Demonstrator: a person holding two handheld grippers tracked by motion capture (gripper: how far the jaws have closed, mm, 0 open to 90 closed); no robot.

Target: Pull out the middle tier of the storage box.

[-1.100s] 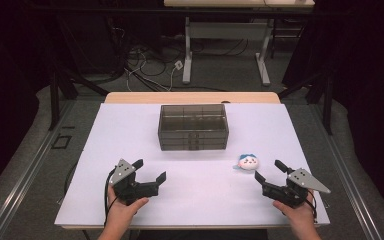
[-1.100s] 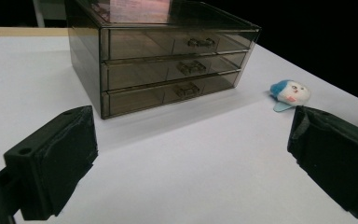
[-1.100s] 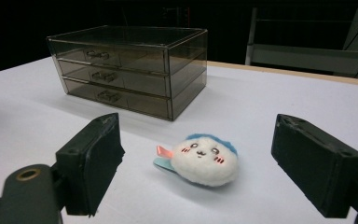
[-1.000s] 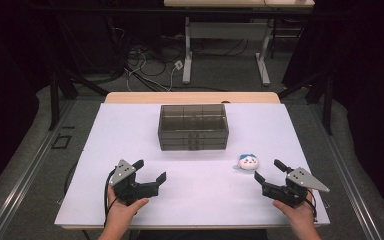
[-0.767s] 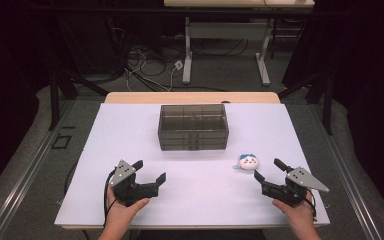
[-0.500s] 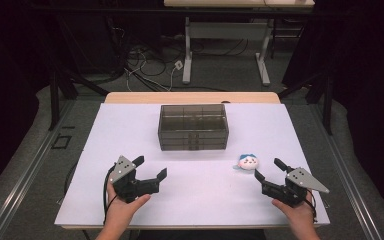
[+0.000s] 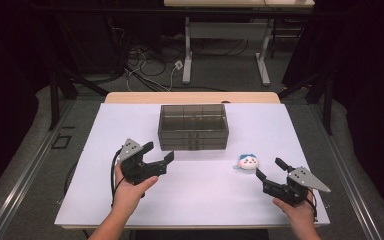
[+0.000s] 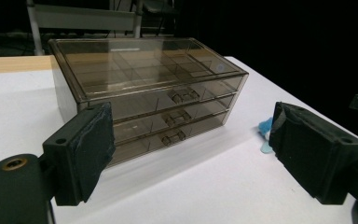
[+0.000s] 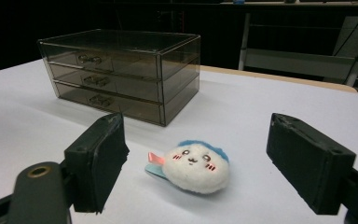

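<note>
While both jaw pairs stand spread w/ nothing held, the plush toy (image 7: 248,161) lies on the desk (image 7: 205,200) just ahead of the right hand-held gripper (image 7: 270,175), nearer than the left hand-held gripper (image 7: 157,155), which faces the 3-drawer organizer (image 7: 193,126).

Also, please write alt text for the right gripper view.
A small white plush toy with blue top lies on the white table before the open right tool. Behind stands a smoky transparent plastic three-drawer box, drawers closed.
</note>
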